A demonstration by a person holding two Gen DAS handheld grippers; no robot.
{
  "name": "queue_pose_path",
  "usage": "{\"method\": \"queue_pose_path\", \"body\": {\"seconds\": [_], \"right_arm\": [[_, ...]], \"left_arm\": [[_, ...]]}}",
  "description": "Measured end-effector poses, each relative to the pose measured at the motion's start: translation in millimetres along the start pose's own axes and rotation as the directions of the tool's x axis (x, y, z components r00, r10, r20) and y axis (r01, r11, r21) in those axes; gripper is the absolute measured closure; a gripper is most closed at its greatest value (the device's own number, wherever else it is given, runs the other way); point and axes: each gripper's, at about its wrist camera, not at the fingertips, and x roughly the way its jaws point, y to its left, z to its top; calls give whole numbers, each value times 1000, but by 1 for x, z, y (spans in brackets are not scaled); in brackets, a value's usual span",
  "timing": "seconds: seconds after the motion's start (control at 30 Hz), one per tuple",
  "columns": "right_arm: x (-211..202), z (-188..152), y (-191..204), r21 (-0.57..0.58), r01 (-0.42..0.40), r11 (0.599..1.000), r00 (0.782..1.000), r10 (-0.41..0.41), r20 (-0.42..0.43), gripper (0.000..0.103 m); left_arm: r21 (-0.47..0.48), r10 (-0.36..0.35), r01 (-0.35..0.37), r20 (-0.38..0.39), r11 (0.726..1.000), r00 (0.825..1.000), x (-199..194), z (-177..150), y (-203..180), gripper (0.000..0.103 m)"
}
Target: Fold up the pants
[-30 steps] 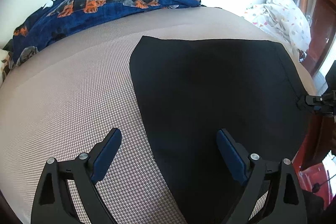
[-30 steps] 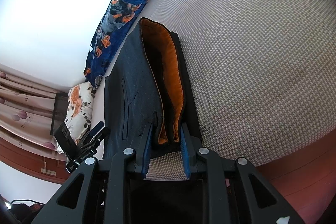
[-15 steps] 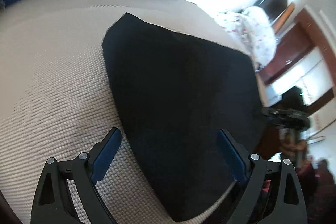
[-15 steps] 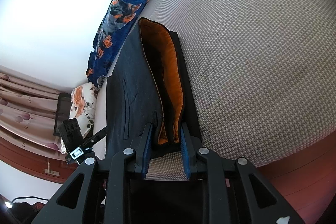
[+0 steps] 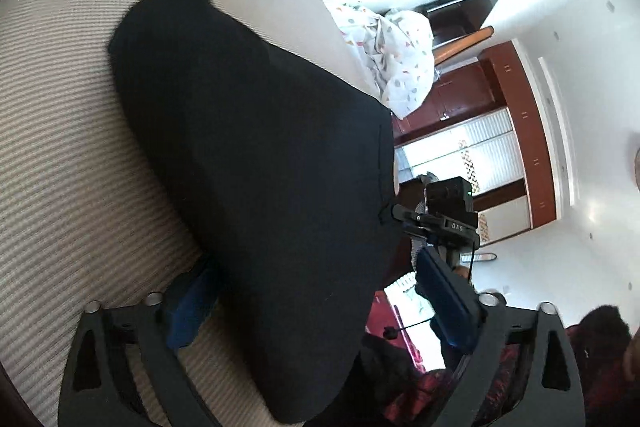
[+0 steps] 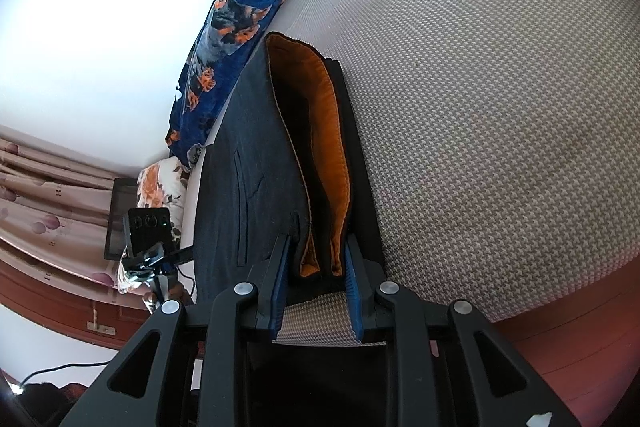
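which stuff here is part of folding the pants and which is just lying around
Part of the job: black pants, right gripper clamped on their waistband, left gripper open.

Lying about: blue dog-print blanket, white patterned cloth, floral pillow.

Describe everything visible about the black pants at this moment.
The black pants lie flat on the houndstooth-weave bed cover, apparently folded leg over leg. The fabric looks dark, matte and smooth outside, with an orange fleecy lining showing at the gaping waistband. A slit pocket shows near the waist. The right gripper is shut on the waistband end; the left gripper straddles the other end, open.
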Motion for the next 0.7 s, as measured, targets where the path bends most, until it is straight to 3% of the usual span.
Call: {"method": "queue_pose_path", "body": {"seconds": [0.23, 0.33, 0.43, 0.5, 0.63, 0.7], "right_arm": [[2, 1, 2, -6, 4, 1000, 1000, -4, -6, 81], [2, 2, 1, -1, 1, 1000, 1000, -1, -8, 81], [2, 3, 0, -2, -4, 1000, 1000, 4, -9, 80], [3, 5, -1, 1, -11, 1000, 1000, 11, -11, 80], [4, 6, -2, -2, -15, 1000, 1000, 15, -13, 80], [4, 6, -2, -2, -16, 1000, 1000, 16, -13, 80]], "left_arm": [[-23, 150, -149, 33, 989, 988, 15, 2, -14, 1], [-52, 157, -154, 51, 987, 986, 16, 0, -16, 1], [-66, 193, -189, 53, 980, 980, 13, -2, -15, 18], [-69, 240, -236, 49, 969, 970, 11, -1, -14, 43], [-122, 220, -212, 54, 970, 974, 2, -3, -2, 47], [-96, 224, -219, 46, 971, 973, 4, -3, -5, 43]]}}
